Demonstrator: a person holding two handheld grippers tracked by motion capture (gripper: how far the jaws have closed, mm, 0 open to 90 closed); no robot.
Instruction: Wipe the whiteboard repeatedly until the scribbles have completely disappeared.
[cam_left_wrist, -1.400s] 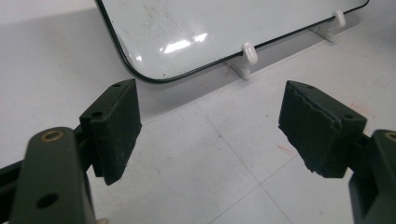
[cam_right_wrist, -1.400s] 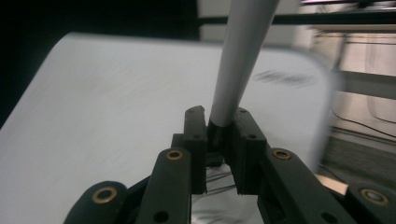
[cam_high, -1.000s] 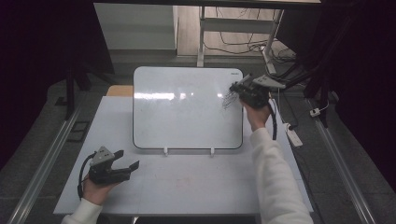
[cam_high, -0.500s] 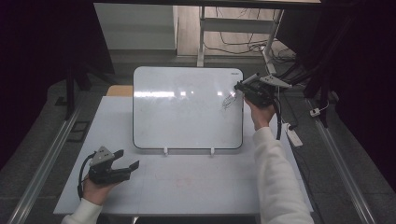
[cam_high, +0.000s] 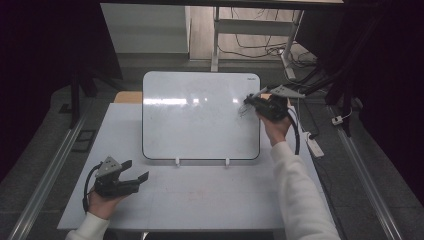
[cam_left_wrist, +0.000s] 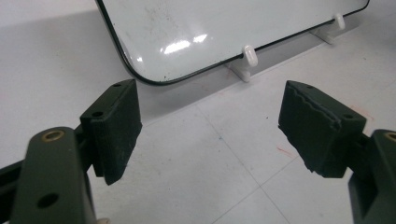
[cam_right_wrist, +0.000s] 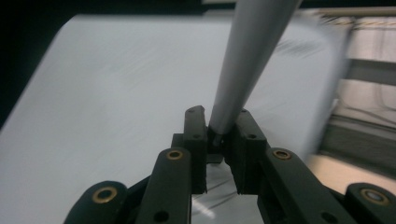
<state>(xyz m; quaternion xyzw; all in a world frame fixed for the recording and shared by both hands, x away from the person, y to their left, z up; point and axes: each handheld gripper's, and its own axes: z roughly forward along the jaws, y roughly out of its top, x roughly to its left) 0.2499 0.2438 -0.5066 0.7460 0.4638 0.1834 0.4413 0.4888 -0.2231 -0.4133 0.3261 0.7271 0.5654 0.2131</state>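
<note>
Right gripper (cam_high: 251, 100) clamped on a grey pen (cam_right_wrist: 252, 60) at the whiteboard's (cam_high: 200, 125) right edge.
Pressed hard, the pen could twist out — left gripper (cam_high: 135, 172) idles open, near-left.

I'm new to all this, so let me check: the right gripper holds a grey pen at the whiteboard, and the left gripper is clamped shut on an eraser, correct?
Not quite. The left gripper is open and holds nothing, as the left gripper view shows. The rest stands: the right gripper holds a grey pen at the whiteboard.
</note>
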